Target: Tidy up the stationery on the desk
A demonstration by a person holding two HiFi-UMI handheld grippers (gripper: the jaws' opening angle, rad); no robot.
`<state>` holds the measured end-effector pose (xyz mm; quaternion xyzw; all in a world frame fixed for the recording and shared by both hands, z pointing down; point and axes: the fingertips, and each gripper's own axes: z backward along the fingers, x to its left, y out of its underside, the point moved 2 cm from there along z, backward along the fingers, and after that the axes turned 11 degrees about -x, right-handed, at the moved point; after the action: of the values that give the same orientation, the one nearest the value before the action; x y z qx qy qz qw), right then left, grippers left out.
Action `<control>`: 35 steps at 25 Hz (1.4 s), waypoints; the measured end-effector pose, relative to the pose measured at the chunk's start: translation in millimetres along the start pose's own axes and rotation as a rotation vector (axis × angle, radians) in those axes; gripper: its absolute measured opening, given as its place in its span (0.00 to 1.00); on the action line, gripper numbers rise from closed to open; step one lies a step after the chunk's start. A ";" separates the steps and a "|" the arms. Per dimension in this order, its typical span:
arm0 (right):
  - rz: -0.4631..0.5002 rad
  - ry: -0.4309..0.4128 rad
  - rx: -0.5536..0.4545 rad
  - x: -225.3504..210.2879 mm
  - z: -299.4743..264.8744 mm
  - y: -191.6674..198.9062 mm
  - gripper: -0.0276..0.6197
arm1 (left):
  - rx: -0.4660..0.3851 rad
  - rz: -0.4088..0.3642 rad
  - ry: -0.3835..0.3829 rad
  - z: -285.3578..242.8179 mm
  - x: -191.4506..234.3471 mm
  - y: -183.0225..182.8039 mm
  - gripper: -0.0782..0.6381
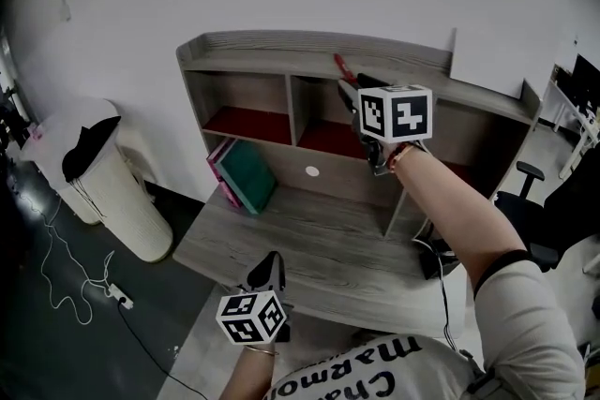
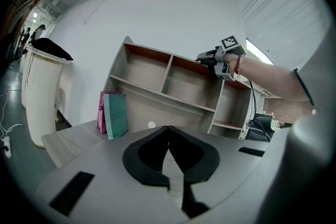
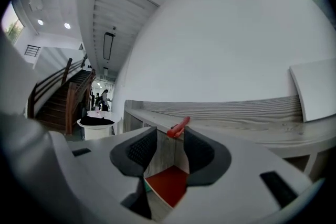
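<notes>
Red pen (image 3: 179,126) lies on the wooden hutch's top shelf (image 3: 252,126), just beyond the right gripper's (image 3: 169,147) spread, empty jaws, while the left gripper (image 2: 168,129), pressed together, hovers at the counter's (image 2: 63,140) front edge.

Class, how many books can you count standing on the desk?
2. A teal book leans at the shelf unit's left end; a pink book stands right beside it, on its left. Others could be hidden behind.
</notes>
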<state>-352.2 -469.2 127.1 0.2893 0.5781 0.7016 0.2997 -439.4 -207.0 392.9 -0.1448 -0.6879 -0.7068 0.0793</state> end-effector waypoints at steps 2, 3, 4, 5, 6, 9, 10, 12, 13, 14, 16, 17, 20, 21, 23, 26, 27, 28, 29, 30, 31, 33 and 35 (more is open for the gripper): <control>0.022 0.047 0.010 -3.1 -5.6 1.4 0.25 | 0.011 0.017 -0.002 1.5 3.7 4.9 0.13; 0.024 0.069 0.008 -5.0 -7.4 0.9 0.18 | 0.012 0.025 -0.001 2.5 4.6 6.1 0.13; 0.017 0.084 0.006 -6.0 -8.4 0.2 0.18 | 0.012 0.031 0.004 3.7 4.3 7.2 0.13; 0.008 0.092 0.005 -6.4 -8.7 -0.4 0.18 | 0.010 0.033 0.008 5.1 3.3 8.4 0.13; 0.001 0.098 0.005 -6.5 -8.5 -0.6 0.18 | 0.007 0.036 0.011 6.4 2.4 9.6 0.13; -0.025 0.111 0.004 -8.7 -5.3 0.0 0.16 | -0.001 0.046 0.023 7.3 0.1 11.2 0.13; -0.039 0.114 0.000 -10.0 -2.9 -0.3 0.15 | -0.003 0.046 0.030 6.6 -1.8 11.0 0.13; -0.056 0.118 -0.007 -12.3 3.2 -1.4 0.15 | -0.006 0.040 0.046 4.0 -6.4 10.0 0.13; -0.060 0.118 -0.009 -13.1 6.8 -1.8 0.15 | -0.009 0.036 0.054 2.3 -8.6 9.0 0.13; -0.064 0.118 -0.011 -13.8 11.2 -2.0 0.15 | -0.013 0.034 0.061 0.6 -10.9 7.9 0.13; -0.084 0.114 -0.018 -15.3 21.8 -1.0 0.15 | -0.021 0.035 0.077 -3.0 -16.9 6.2 0.13; -0.097 0.111 -0.023 -16.0 27.4 -0.4 0.15 | -0.024 0.037 0.087 -5.0 -20.3 5.6 0.13; -0.119 0.097 -0.041 -16.5 43.5 -1.3 0.15 | -0.027 0.040 0.118 -10.6 -32.0 5.5 0.13; -0.121 0.093 -0.045 -16.5 48.9 -2.3 0.15 | -0.024 0.040 0.128 -12.3 -36.5 6.2 0.13; -0.128 0.083 -0.049 -17.3 61.3 -3.6 0.15 | -0.019 0.044 0.146 -14.9 -45.8 7.7 0.13; -0.179 0.064 -0.065 -18.6 85.1 -2.2 0.15 | -0.013 0.045 0.167 -16.2 -57.8 9.7 0.13; -0.196 0.057 -0.073 -18.5 94.4 -1.5 0.15 | -0.011 0.043 0.171 -16.4 -61.5 10.5 0.13; -0.209 0.048 -0.079 -18.2 104.1 -0.5 0.15 | -0.008 0.043 0.175 -16.4 -65.8 11.7 0.13; -0.219 0.040 -0.081 -17.7 114.3 1.0 0.15 | -0.005 0.044 0.178 -16.3 -70.9 12.8 0.13; -0.230 0.031 -0.081 -17.2 124.3 2.9 0.15 | -0.003 0.044 0.182 -16.3 -76.9 13.2 0.13; -0.241 0.022 -0.079 -16.8 134.0 5.2 0.15 | -0.002 0.043 0.188 -16.4 -83.6 12.7 0.13; -0.257 0.006 -0.072 -16.1 153.3 11.9 0.15 | -0.009 0.030 0.196 -14.5 -97.2 10.1 0.13; -0.269 -0.011 -0.069 -14.6 175.6 21.5 0.15 | -0.019 0.016 0.196 -7.9 -110.4 8.7 0.13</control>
<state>-212.4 -371.5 176.3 0.2024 0.5855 0.6730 0.4040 -333.0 -224.8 366.4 -0.0813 -0.6688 -0.7235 0.1507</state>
